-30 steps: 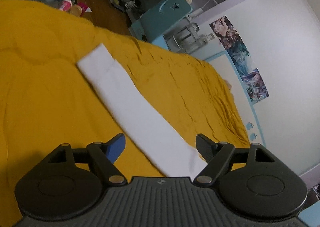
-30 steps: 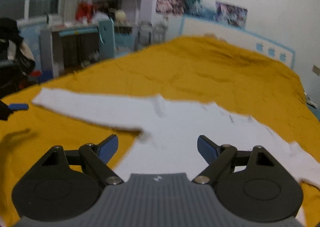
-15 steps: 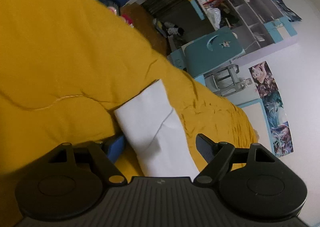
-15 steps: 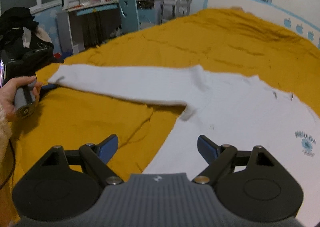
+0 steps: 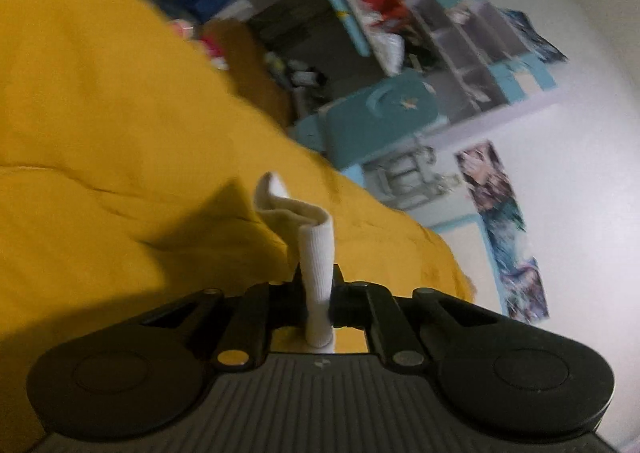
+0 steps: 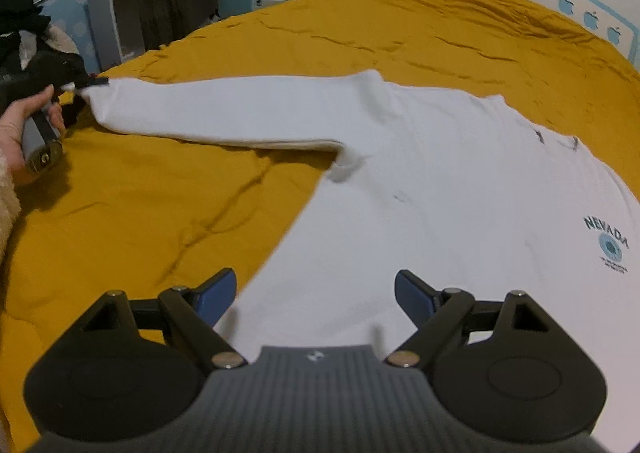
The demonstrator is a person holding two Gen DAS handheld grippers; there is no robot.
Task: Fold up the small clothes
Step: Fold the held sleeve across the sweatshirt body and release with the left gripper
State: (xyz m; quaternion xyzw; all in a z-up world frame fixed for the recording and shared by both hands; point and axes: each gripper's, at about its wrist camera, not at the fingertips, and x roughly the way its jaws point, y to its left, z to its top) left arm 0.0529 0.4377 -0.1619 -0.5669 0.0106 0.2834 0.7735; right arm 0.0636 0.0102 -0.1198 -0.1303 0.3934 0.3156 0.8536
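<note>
Left gripper (image 5: 318, 285): jaws have just closed and now pinch the ribbed sleeve cuff (image 5: 316, 253) of the white sweatshirt (image 6: 420, 189). Right gripper (image 6: 316, 293): jaws spread, empty, above the sweatshirt's lower body. The sweatshirt lies flat on the yellow bedspread (image 6: 160, 213), sleeve extending toward 10 o'clock in the right wrist view.

Mustard bedspread (image 6: 400, 5), teal chair (image 5: 380, 121)

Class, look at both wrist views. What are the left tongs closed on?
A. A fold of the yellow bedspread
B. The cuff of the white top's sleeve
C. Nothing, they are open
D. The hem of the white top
B. The left tongs pinch the ribbed cuff; the right view shows them at the sleeve end.
</note>
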